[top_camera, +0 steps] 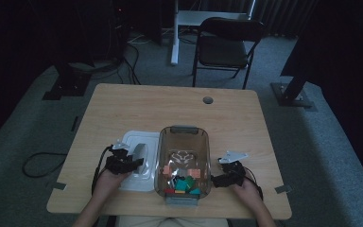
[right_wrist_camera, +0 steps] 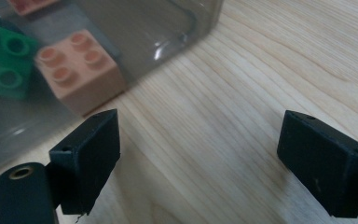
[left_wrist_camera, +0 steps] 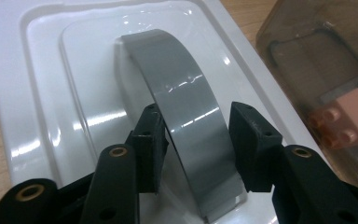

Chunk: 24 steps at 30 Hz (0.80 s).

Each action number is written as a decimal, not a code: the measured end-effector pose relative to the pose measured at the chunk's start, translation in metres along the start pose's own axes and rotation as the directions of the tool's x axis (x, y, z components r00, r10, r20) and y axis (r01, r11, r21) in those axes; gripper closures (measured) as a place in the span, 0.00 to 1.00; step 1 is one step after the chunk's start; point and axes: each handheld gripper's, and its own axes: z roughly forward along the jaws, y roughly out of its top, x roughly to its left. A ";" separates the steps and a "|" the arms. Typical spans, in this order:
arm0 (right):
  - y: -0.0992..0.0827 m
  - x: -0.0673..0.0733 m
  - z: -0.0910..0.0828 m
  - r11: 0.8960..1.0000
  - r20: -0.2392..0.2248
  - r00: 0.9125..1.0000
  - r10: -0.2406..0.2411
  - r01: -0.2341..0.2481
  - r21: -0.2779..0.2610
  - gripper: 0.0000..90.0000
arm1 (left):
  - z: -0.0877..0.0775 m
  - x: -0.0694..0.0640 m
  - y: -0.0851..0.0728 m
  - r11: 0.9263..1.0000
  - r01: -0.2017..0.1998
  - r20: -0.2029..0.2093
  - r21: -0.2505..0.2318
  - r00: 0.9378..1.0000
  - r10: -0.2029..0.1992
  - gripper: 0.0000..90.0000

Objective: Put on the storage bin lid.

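Observation:
A white lid [left_wrist_camera: 42, 93] lies flat on the table to the left of a clear brown bin [top_camera: 184, 128], with a grey arched handle [left_wrist_camera: 186, 102] across its top. My left gripper [left_wrist_camera: 196, 112] straddles that handle, a pad against each edge, shut on it. In the high view, the left gripper [top_camera: 131, 163] sits over the lid [top_camera: 144, 182]. The bin holds several toy bricks [top_camera: 184, 182], among them a pink brick [right_wrist_camera: 79, 70] and a green brick [right_wrist_camera: 4, 65]. My right gripper [right_wrist_camera: 200, 126] rests open on the bare wood just right of the bin, nothing between its jaws.
The wooden table [top_camera: 170, 104] has a small round grommet [top_camera: 208, 100] near its far edge. A folding chair [top_camera: 224, 45] stands behind the table. Cables trail over the floor at the left.

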 end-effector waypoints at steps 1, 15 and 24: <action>0.000 0.000 0.000 1.000 -0.003 1.000 -0.001 0.001 -0.003 0.14 | -0.001 0.001 0.000 1.000 0.005 0.003 -0.003 1.000 -0.005 0.68; 0.004 0.006 -0.004 0.999 -0.058 0.998 -0.003 0.001 -0.042 0.14 | -0.013 0.016 0.006 0.998 0.032 -0.014 -0.053 0.999 -0.033 0.76; 0.007 0.017 -0.002 0.999 -0.076 0.997 -0.013 0.010 -0.044 0.15 | -0.033 0.029 0.011 0.995 0.051 -0.031 -0.086 0.998 -0.053 0.76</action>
